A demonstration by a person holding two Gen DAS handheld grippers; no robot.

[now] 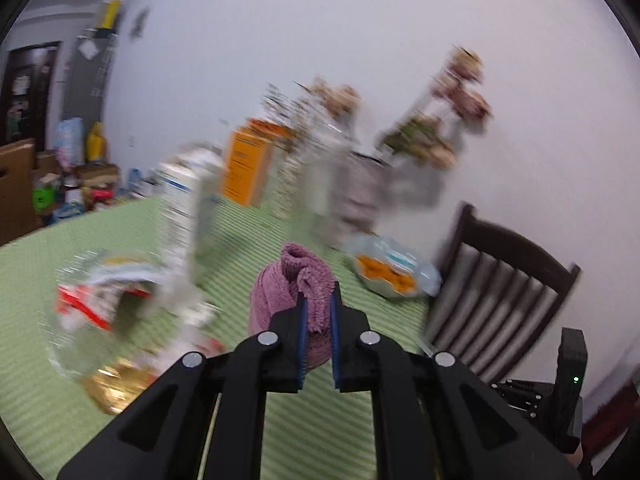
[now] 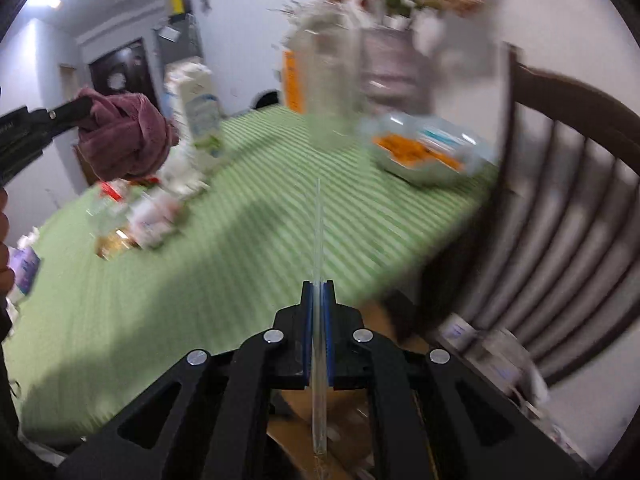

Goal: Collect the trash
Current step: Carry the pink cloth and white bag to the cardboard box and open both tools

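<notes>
My left gripper point(image 1: 318, 300) is shut on a mauve cloth point(image 1: 288, 292), held bunched above the green striped table point(image 1: 100, 232); the cloth also shows in the right wrist view point(image 2: 124, 140), hanging from the left gripper at far left. My right gripper point(image 2: 319, 286) is shut on a clear plastic straw point(image 2: 318, 232) that runs forward between the pads and back under the gripper. Loose wrappers and a clear plastic bag point(image 1: 96, 304) lie on the table's left part, blurred; they also show in the right wrist view point(image 2: 136, 216).
A carton point(image 2: 196, 116), an orange box point(image 1: 248, 168), glass vases with dried flowers point(image 1: 340, 152) and a clear tub of orange food point(image 2: 428, 152) stand on the table. A dark wooden chair point(image 2: 580, 208) is at the right. A cardboard box point(image 2: 344, 420) sits below the right gripper.
</notes>
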